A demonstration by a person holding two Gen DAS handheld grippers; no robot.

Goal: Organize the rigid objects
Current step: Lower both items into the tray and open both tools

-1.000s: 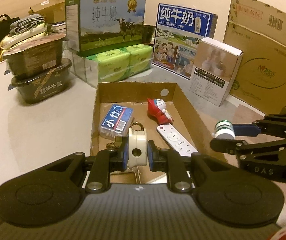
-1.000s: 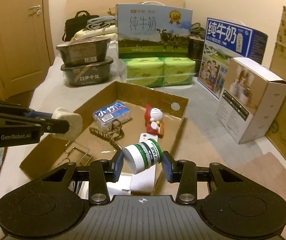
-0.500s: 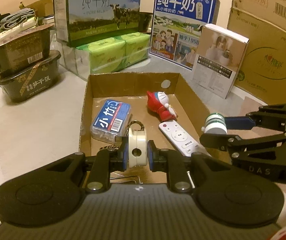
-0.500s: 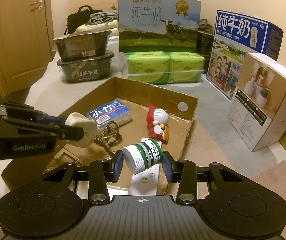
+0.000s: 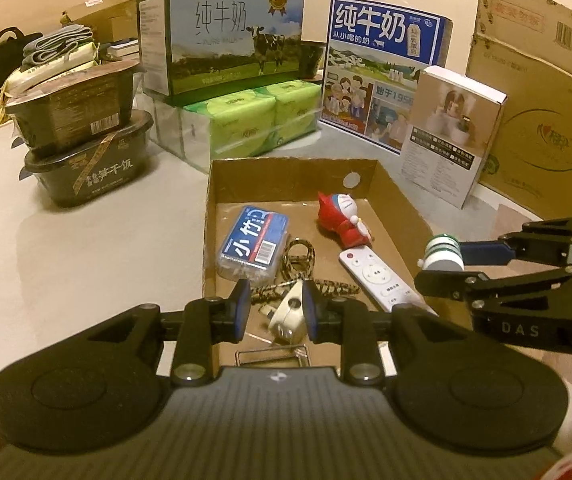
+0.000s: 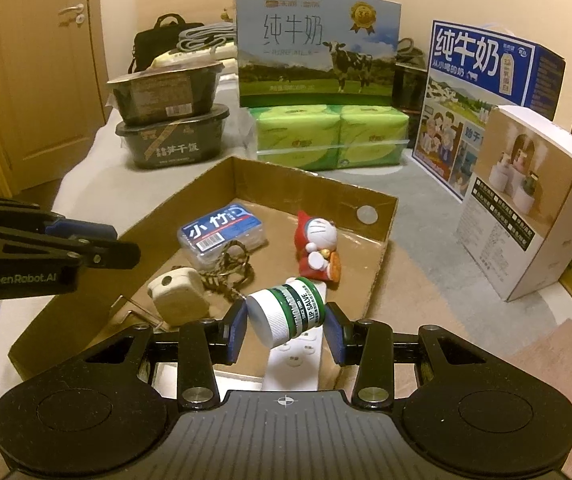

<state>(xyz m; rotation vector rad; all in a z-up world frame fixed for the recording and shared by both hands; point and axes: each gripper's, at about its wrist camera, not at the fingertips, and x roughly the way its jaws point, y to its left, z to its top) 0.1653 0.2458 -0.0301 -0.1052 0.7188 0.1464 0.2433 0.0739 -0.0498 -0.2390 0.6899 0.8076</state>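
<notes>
A shallow cardboard tray (image 5: 398, 200) (image 6: 318, 190) holds a blue box (image 5: 253, 242) (image 6: 221, 228), a red Doraemon toy (image 5: 344, 220) (image 6: 318, 246), a white remote (image 5: 378, 276) (image 6: 298, 360), a patterned strap (image 5: 302, 256) (image 6: 225, 268) and a metal clip (image 5: 271, 356). My left gripper (image 5: 275, 314) (image 6: 105, 248) is open above the tray's near end. A cream tape measure (image 5: 290, 314) (image 6: 177, 294) lies tilted in the tray below its fingers. My right gripper (image 6: 286, 326) (image 5: 442, 266) is shut on a green-and-white lip salve jar (image 6: 286, 312) (image 5: 444, 254) over the tray's right side.
Two stacked dark food tubs (image 5: 81, 136) stand at the left. Green tissue packs (image 5: 245, 124) under a milk carton box (image 5: 221, 36), a blue milk box (image 5: 382, 76), a white product box (image 5: 450, 132) and a large cardboard carton (image 5: 542, 92) ring the back and right. A door (image 6: 37, 64) is at far left.
My left gripper has opened and let go of the cream tape measure, which now lies tilted in the tray. My right gripper with the jar has moved a little closer over the tray.
</notes>
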